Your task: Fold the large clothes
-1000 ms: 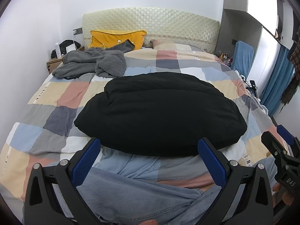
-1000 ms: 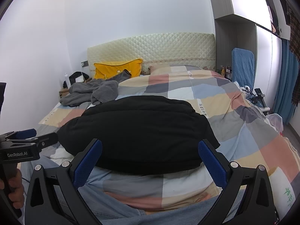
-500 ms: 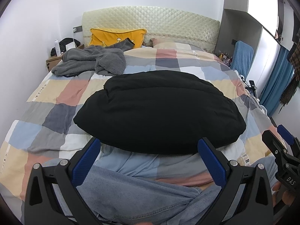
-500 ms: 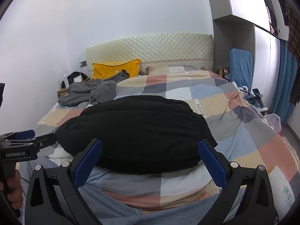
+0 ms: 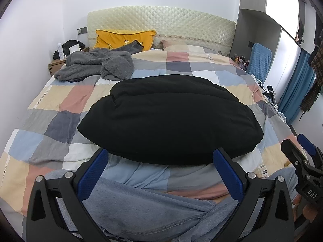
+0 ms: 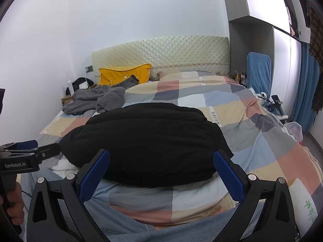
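On the checked quilt point(image 5: 66, 104) lies a black garment point(image 5: 169, 119), seemingly folded; both grippers point(image 5: 161, 171) point(image 6: 161, 171) gape empty.

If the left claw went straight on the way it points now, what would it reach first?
Most likely the near edge of the black garment folded on the checked bed cover. The left claw is open and empty, aimed at that edge; depth is unclear, so it might brush the bed cover first.

Matt black cloth garment point(image 5: 169, 119), fleecy grey robe point(image 5: 97, 65), seemingly glossy quilted headboard point(image 5: 161, 24).
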